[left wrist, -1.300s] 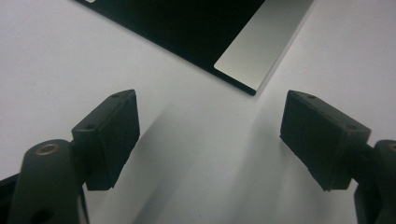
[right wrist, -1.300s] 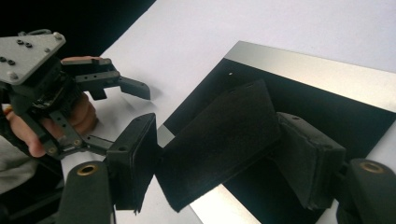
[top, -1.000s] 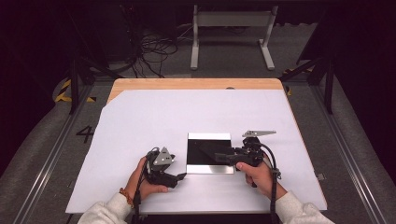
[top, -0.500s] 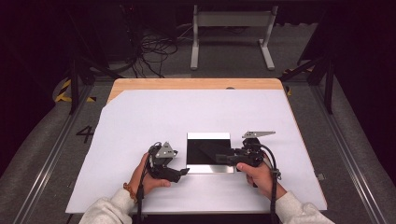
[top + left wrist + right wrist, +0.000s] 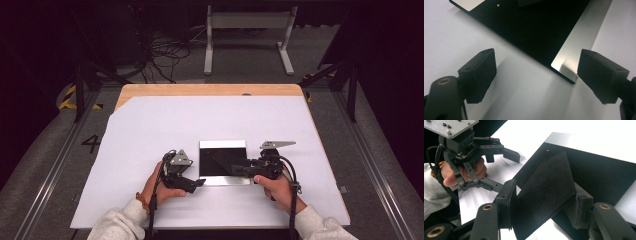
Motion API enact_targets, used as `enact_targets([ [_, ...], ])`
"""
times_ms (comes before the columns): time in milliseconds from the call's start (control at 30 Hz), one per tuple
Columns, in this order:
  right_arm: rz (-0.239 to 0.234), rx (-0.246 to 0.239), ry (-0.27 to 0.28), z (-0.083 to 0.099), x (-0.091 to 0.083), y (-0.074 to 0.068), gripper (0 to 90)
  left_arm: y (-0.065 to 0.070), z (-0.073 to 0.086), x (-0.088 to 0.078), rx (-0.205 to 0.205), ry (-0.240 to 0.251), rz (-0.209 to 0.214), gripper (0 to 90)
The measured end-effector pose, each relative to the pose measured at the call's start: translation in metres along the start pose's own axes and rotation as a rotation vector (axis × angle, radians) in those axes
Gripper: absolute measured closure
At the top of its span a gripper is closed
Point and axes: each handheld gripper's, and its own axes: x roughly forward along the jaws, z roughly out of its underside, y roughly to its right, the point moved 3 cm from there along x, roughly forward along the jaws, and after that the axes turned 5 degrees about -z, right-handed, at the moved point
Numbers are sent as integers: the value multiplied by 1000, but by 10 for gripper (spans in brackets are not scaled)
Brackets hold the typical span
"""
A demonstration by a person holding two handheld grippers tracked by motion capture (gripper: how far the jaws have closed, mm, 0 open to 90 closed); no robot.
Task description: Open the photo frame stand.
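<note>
Gripping a black flap [image 5: 546,192] raised off the dark tray [image 5: 223,161], the right claw [image 5: 541,212] has been closing on it; the left claw [image 5: 536,72], wide and empty, faces the tray's near corner just ahead on the tabletop [image 5: 150,125].

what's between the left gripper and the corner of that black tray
Nothing visible. The left gripper has its jaws open, and they have just been opening; only bare white table cover lies between them and the near corner of the black tray.
</note>
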Motion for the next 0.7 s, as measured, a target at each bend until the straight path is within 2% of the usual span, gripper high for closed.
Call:
enact_targets([
  [133,2,-21,5,0,-1,-2,481,0,-3,3,-17,-3,32,157],
  [267,0,-42,9,1,-2,-4,488,-1,-5,5,-24,-10,33,148],
  [300,0,-51,8,1,-2,-5,492,-2,-6,5,-38,-7,41,148],
  [333,0,-70,14,1,-3,-7,494,-2,-8,6,-36,-8,34,143],
  [600,-7,-121,24,4,-7,-12,511,-1,-11,9,-43,-11,51,143],
  [700,-9,-145,25,5,-9,-14,514,-1,-14,11,-29,-17,55,146],
])
